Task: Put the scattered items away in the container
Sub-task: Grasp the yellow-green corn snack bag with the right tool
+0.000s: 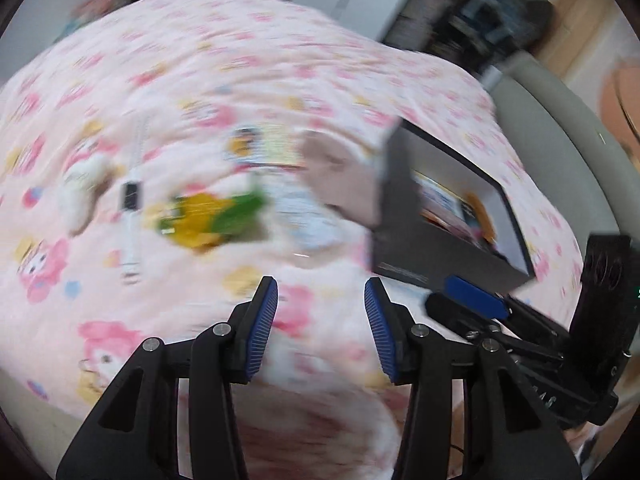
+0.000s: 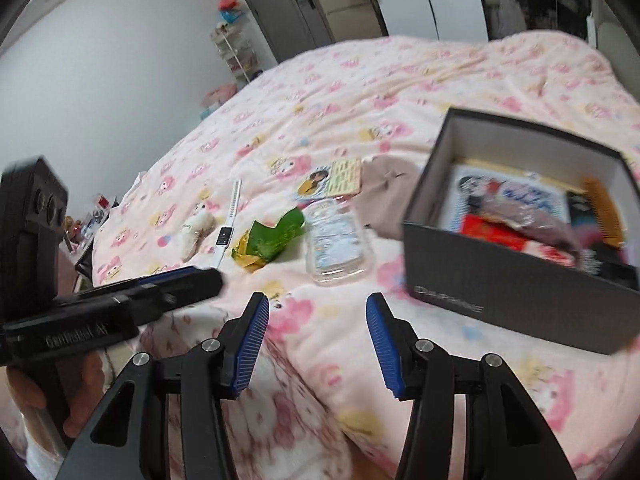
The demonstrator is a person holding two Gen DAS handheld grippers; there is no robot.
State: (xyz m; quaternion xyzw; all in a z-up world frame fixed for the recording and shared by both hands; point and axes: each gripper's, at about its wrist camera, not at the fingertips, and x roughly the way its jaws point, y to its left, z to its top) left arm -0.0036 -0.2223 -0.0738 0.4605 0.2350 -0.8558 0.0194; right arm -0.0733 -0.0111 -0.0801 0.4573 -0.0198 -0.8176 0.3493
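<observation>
Both grippers hovering over bed edge, jaws apart, nothing between pads. Left gripper (image 1: pixel 320 328) standing wide above pink quilt (image 1: pixel 200 80); right gripper (image 2: pixel 318 344) likewise wide and empty, aiming at bare quilt just short of clutter. Left view heavily blurred.

Box (image 2: pixel 516 280) sitting open on quilt toward the right, dark outside, pale inside, already holding a printed card, a red packet, a brownish pouch and a comb (image 2: pixel 604 212) against its far right wall.

Lying loose on quilt, left of box, in a rough row:
- beige cloth (image 2: pixel 384 188), touching box corner
- clear case (image 2: pixel 338 240), just beside cloth
- green-yellow wrapper (image 2: pixel 268 244), near case
- white watch (image 2: pixel 228 224), strap running away from camera
- small plush (image 2: pixel 196 228), beside watch
- picture card (image 2: pixel 332 180), behind case

Hand (image 2: pixel 36 392) gripping left gripper's handle, bottom left of right view.
</observation>
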